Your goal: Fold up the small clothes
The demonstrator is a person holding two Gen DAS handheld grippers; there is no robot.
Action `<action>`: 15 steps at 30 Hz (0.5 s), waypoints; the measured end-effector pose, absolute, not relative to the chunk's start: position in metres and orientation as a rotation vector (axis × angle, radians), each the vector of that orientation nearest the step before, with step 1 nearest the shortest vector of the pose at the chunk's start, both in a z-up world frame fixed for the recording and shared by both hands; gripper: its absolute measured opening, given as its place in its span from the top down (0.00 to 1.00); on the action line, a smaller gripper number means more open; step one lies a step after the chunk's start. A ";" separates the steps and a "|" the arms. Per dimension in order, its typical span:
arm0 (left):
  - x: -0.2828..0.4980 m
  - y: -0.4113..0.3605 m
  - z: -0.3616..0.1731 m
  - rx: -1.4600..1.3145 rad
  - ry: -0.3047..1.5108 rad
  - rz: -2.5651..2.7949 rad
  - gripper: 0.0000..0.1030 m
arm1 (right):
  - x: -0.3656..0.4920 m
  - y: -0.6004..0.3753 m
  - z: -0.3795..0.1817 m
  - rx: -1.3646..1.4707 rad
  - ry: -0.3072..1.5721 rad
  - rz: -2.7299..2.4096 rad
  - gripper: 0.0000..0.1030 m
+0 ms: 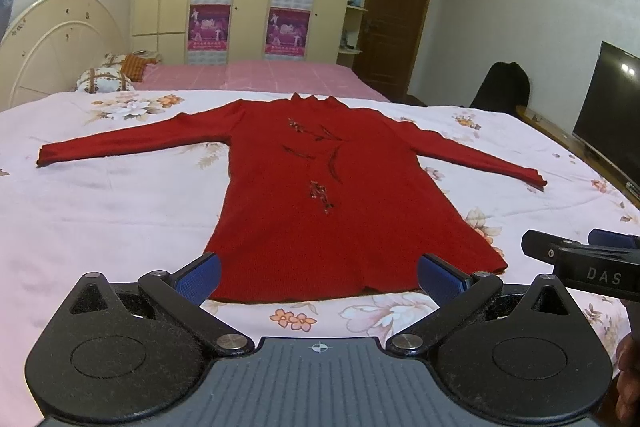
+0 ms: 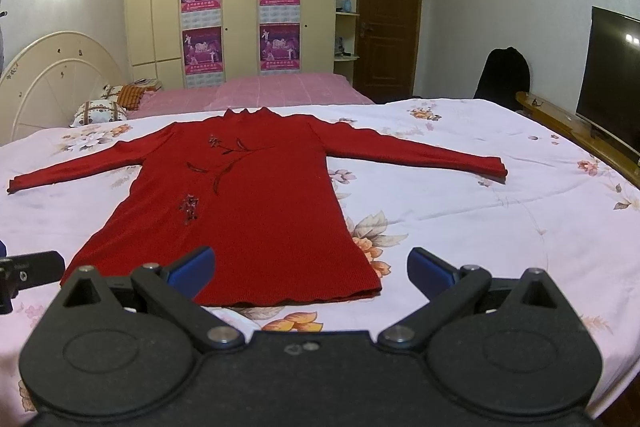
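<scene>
Item: red sweater point(image 1: 320, 195), flat on floral bedspread point(image 1: 120, 211), both sleeves out, hem nearest grippers. No fold made; whole task left.
L gripper point(image 1: 319, 275): jaws wide, empty, just short of hem.
R gripper point(image 2: 310, 269): same, nr hem's right corner.
</scene>
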State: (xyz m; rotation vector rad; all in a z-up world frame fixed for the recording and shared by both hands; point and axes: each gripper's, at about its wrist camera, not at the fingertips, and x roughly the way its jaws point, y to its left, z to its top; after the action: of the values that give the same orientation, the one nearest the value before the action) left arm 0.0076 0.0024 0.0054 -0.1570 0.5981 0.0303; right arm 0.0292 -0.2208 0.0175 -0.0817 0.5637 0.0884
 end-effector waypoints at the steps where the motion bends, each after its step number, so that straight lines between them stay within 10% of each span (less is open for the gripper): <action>1: 0.008 0.002 0.005 -0.157 0.598 0.031 0.00 | 0.029 -0.221 0.017 -0.082 0.564 0.088 0.01; 15: 0.010 0.003 0.004 -0.161 0.598 0.037 0.00 | 0.030 -0.220 0.017 -0.082 0.562 0.088 0.01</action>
State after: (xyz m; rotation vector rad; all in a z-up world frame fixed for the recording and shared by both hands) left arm 0.0100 0.0035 0.0040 -0.1607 0.5978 0.0372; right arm 0.0303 -0.2198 0.0170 -0.0818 0.5620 0.0884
